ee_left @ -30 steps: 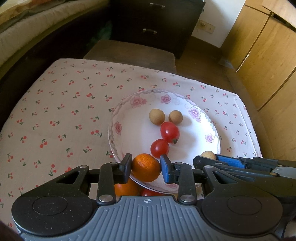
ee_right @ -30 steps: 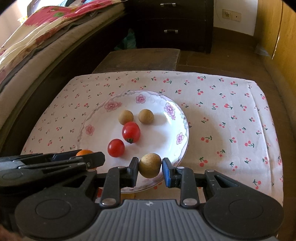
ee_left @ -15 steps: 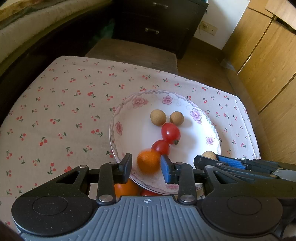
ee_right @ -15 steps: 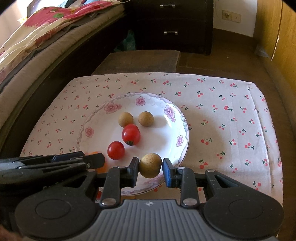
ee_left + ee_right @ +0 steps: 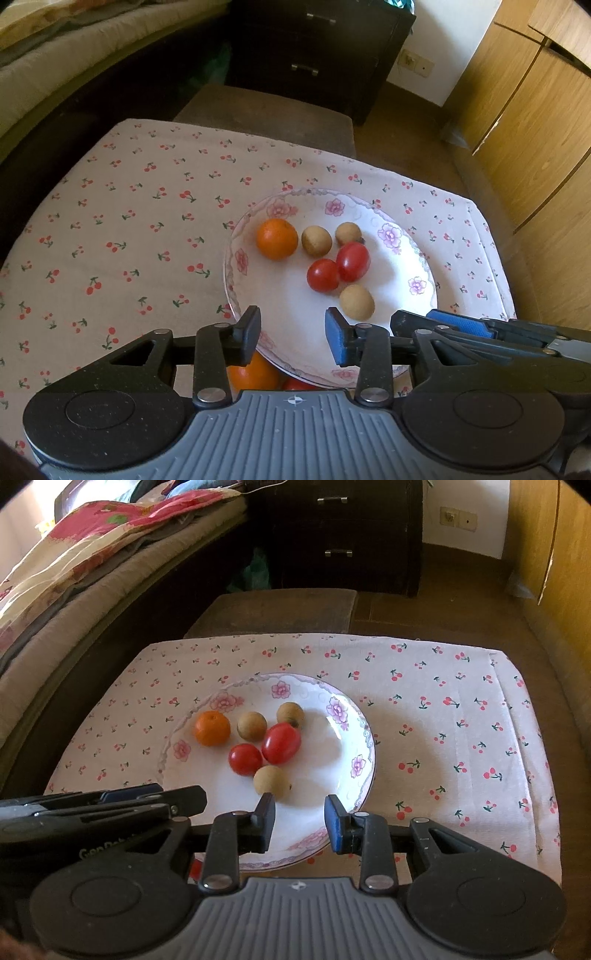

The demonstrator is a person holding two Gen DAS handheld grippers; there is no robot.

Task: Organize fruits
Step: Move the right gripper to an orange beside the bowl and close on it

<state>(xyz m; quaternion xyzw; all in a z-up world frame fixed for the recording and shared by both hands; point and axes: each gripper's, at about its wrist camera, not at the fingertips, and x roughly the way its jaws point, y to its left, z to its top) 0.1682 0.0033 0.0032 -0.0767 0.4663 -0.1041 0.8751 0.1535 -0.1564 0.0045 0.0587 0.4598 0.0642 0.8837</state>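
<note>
1. Left wrist view: left claw (image 5: pixel 291 332) spread and empty at the 6 o'clock rim of the floral plate (image 5: pixel 424 258); right claw (image 5: pixel 299 819) likewise spread, pinching nothing.
2. On the plate: orange (image 5: pixel 277 238) at 10 o'clock, three longans (image 5: pixel 316 241), two cherry tomatoes (image 5: pixel 323 275) touching at centre.
3. Off the plate, on the cherry-print bench (image 5: pixel 129 240): second orange (image 5: pixel 253 373) and a red fruit (image 5: pixel 297 384) just under the near rim, partly hidden.
4. Probably light, round, prone to rolling; tomatoes soft and easily split. Best pinched gently across the widest middle.
</note>
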